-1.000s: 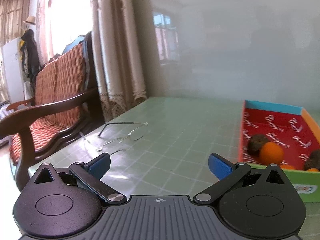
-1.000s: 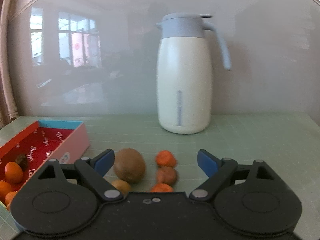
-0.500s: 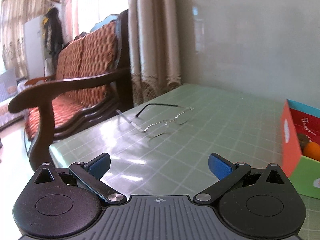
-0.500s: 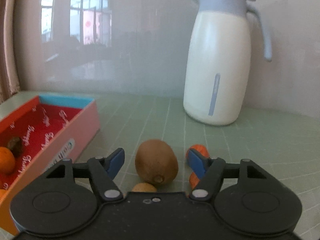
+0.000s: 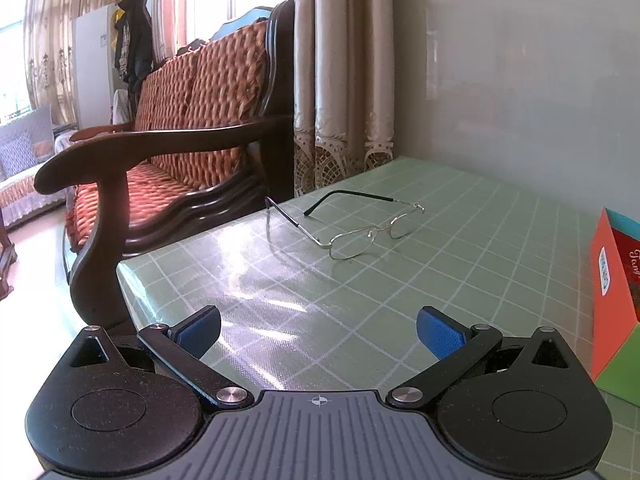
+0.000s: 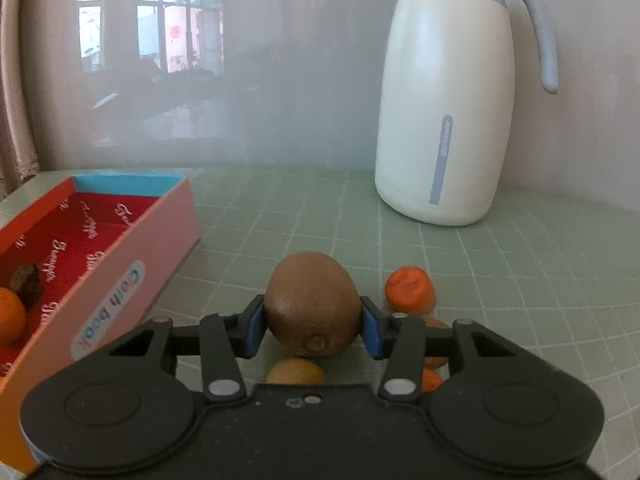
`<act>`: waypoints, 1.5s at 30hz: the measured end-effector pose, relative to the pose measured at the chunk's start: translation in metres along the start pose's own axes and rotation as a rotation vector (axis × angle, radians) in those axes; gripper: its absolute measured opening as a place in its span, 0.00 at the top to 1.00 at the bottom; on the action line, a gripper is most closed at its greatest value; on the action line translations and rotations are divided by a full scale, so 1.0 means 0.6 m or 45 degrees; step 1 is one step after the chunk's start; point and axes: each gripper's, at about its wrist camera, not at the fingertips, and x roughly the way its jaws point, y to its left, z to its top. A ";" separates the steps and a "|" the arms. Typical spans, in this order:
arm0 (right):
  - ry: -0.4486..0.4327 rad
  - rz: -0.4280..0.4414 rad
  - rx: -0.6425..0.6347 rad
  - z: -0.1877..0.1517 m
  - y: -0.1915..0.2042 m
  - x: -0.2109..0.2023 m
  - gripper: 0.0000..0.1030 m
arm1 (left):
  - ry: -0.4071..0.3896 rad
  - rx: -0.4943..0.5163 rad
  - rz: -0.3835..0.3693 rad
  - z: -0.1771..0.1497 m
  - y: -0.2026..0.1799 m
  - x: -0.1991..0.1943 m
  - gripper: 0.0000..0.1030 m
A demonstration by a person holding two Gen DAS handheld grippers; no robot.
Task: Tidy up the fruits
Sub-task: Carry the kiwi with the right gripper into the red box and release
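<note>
Right gripper (image 6: pixel 312 330) closing, pads touching big kiwi (image 6: pixel 312 309) between them. Box (image 6: pixel 132 268) left, bare table (image 6: pixel 520 280) right. Left gripper (image 5: pixel 318 330) wide open, holding nothing.

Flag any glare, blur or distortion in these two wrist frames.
Left wrist: bright window glare streaks across the green table, floor at left blown out, glasses sharp, fisheye bends the curtain. Right wrist: soft overall, window reflection on the glossy wall, jug leans from distortion, kiwi between the closing jaws of the right gripper readable.
</note>
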 end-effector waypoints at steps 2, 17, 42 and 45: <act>-0.016 0.013 -0.007 0.002 0.006 -0.010 0.55 | 0.001 -0.005 0.000 0.002 0.001 0.000 0.00; -0.172 0.187 -0.084 0.027 0.096 -0.083 0.55 | -0.001 -0.011 0.009 0.004 0.015 0.000 0.00; -0.258 0.297 -0.214 0.007 0.187 -0.108 0.23 | -0.009 0.032 -0.017 0.004 -0.003 -0.011 0.00; -0.247 0.257 -0.158 0.009 0.154 -0.108 0.23 | -0.015 0.031 -0.029 0.005 -0.008 -0.016 0.00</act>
